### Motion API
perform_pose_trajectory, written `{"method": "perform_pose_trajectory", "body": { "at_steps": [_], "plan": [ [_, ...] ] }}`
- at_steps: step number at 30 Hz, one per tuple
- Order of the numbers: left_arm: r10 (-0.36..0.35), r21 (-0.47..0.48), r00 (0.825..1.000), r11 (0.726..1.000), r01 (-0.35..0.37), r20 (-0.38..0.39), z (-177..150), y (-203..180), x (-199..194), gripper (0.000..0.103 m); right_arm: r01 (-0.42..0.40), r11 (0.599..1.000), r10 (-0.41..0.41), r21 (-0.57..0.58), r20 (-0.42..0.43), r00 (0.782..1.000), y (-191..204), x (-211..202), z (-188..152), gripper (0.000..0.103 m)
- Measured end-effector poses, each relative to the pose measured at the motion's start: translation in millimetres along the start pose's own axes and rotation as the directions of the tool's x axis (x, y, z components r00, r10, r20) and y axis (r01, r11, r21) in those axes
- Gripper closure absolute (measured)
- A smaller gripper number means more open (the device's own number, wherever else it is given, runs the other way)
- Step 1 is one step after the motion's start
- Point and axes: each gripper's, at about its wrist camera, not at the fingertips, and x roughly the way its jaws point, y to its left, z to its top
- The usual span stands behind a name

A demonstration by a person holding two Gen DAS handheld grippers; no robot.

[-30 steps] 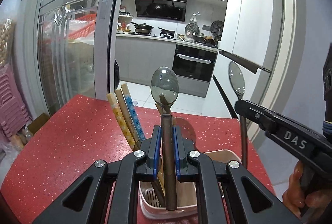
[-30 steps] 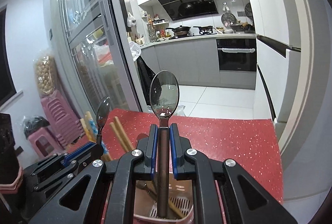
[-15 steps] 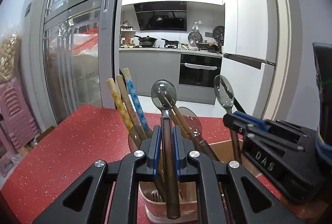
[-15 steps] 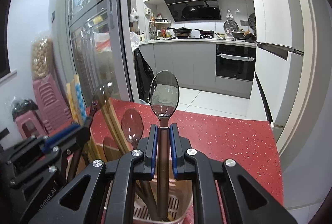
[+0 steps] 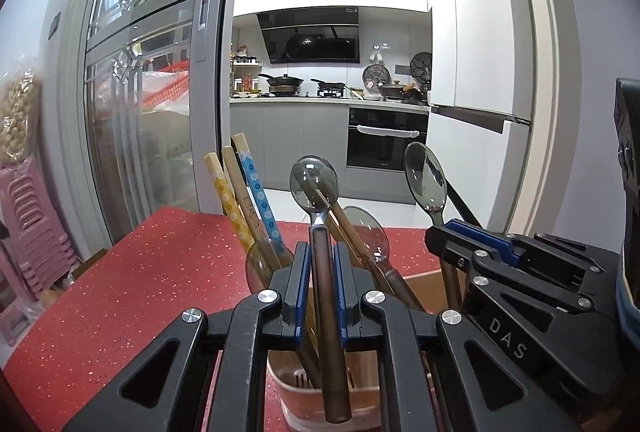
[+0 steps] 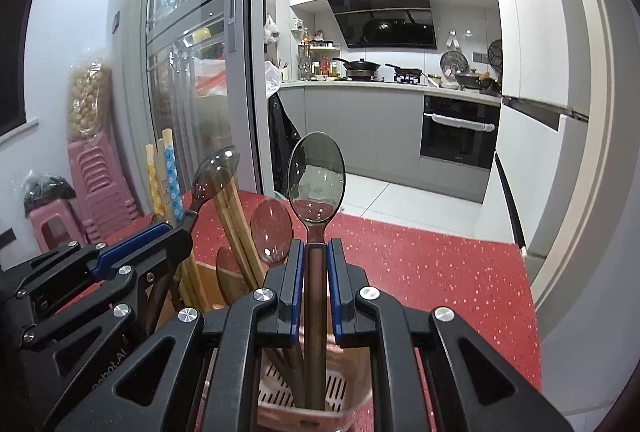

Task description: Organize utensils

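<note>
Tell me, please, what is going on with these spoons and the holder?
A person is sorting utensils with two grippers. The left hand-held gripper is shut on one spoon, the right hand-held gripper on another spoon. Both handles reach down into the pink utensil holder on the red table, which already has chopsticks in it. Neither spoon is released yet.

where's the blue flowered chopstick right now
In the left wrist view the blue flower-patterned chopstick stands left of centre in the pink plastic utensil holder, leaning beside a plain wooden chopstick and a yellow flowered chopstick.
</note>
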Motion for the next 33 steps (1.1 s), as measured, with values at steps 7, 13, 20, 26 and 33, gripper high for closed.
{"method": "perform_pose_trajectory", "body": {
  "at_steps": [7, 13, 20, 26, 33],
  "plan": [
    [0.019, 0.068, 0.999, 0.997, -0.022, 0.039, -12.3, -10.1, -7.9, 0.066, 0.001, 0.999, 0.000, -0.052, 0.013, 1.000, 7.7, 5.3, -7.8, 0.091],
    [0.026, 0.099, 0.999, 0.995, -0.031, 0.045, -17.8, -13.9, -13.1, 0.066, -0.022, 0.996, 0.020, -0.082, -0.028, 0.999, 7.4, 3.4, -22.1, 0.091],
    [0.011, 0.082, 1.000, 0.997, -0.013, 0.027, -15.3, -8.7, -13.7, 0.066, -0.093, 0.994, 0.098, 0.057, -0.096, 0.991, -18.6, 11.0, -19.3, 0.090],
    [0.013, 0.089, 1.000, 0.996, -0.016, 0.027, -13.8, -7.4, -12.0, 0.066, -0.166, 0.975, 0.185, 0.146, -0.126, 0.975, -31.7, 11.1, -11.7, 0.069],
    [0.011, 0.109, 0.999, 0.994, -0.016, 0.041, -18.9, -10.7, -14.3, 0.066, -0.375, 0.881, 0.430, 0.290, -0.154, 0.890, -39.3, 16.9, 15.2, 0.069]
  ]
}}
